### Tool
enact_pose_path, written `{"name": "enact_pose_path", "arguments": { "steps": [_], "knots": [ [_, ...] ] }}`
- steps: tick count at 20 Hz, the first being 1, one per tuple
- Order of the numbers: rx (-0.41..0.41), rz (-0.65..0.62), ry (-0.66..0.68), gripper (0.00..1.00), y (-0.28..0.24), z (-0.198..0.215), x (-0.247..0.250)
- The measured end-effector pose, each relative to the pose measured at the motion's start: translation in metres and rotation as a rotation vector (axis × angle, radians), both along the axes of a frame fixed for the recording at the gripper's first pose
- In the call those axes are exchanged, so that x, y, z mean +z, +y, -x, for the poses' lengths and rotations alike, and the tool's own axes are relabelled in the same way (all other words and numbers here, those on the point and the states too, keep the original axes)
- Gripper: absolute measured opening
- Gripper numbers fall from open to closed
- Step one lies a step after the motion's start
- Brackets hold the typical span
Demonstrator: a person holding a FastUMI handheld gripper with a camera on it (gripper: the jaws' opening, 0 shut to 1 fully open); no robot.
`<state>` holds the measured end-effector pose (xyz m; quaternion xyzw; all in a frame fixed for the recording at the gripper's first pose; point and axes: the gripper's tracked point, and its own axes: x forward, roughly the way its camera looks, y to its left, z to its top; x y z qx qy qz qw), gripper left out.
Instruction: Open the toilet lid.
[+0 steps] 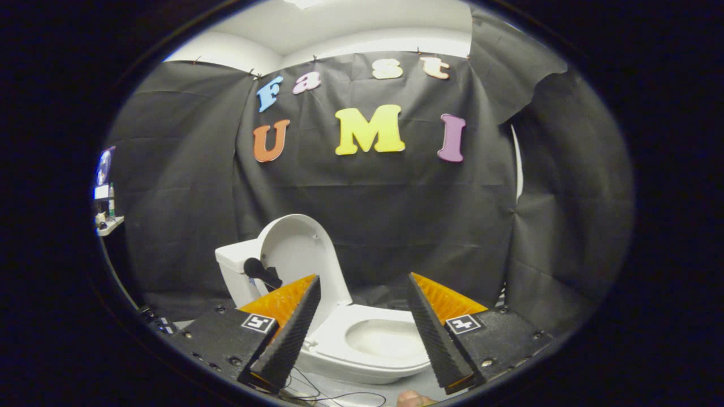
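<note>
The toilet lid (300,249) is seen raised, standing upright and leaning back toward the tank (236,265), with its pale inner face turned forward. Below it the seat (345,333) lies flat on the bowl (384,339), whose round opening is exposed. The toilet is placed just ahead of the tongs (363,299) and partly between their two fingers, the bowl being framed by the gap and the lid rising beyond the left finger (291,333). A dark knob-like object (257,268) on a short stem is seen against the lid's lower left, beside the tank; what it is cannot be told. The tongs are held wide apart, with nothing gripped between them and neither finger touching the toilet. A square marker (258,323) is carried on the left finger's mount and another marker (462,324) on the right one, next to the right finger (432,333). Thin dark cables (334,395) are laid on the pale floor (339,387) under the fingers, in front of the bowl. A small part of a hand (413,399) is visible low down, near the base of the right finger. Behind the toilet the booth is closed by black cloth (367,215), above which a white ceiling (339,28) is seen. Far off to the left, a small shelf (108,225) with a few blurred items is made out.
</note>
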<state>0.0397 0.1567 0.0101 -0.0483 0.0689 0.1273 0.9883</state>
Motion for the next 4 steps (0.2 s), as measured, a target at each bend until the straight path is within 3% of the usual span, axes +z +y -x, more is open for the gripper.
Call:
{"name": "enact_pose_path", "arguments": {
  "steps": [4],
  "knots": [
    [-0.076,-0.017,-0.038,1.00,-0.049,0.024,-0.004]
  ]
}}
